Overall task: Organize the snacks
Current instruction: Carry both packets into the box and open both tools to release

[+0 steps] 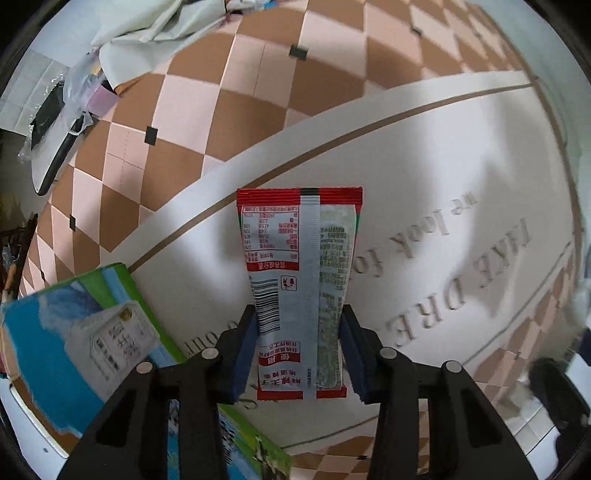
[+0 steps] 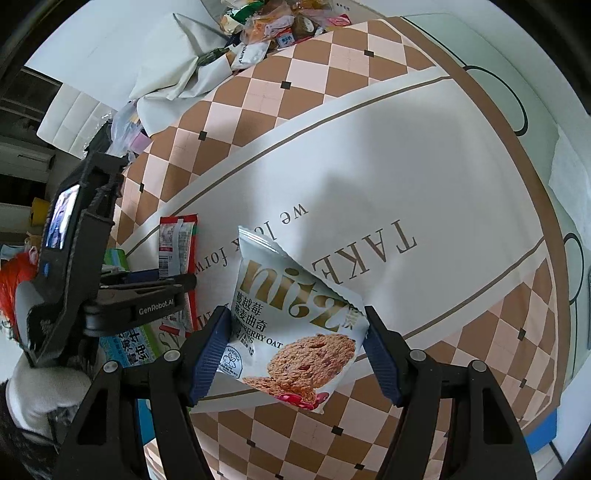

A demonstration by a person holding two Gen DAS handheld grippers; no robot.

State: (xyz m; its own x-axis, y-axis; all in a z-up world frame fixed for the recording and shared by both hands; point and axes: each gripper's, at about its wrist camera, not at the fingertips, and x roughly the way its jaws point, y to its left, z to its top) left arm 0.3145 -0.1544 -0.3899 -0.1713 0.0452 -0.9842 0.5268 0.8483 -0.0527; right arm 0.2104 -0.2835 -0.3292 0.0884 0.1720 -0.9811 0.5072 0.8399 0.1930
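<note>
My left gripper (image 1: 300, 354) points straight down, and its blue pads (image 1: 246, 354) press both long edges of the red-and-white sachet (image 1: 299, 258), which stands out ahead of the fingertips with its printed back facing me. My right gripper (image 2: 295, 350) clamps the cranberry oat cookie packet (image 2: 295, 325) between its pads, the packet tilted, one corner past the right finger. Below both lies the white mat (image 1: 424, 177) with grey lettering, ringed by a brown-and-pink checked border. Left of my left jaws sits a blue-and-green carton (image 1: 74, 332). Far beyond my right jaws, a heap of mixed snacks (image 2: 273, 22) lies at the mat's far edge.
</note>
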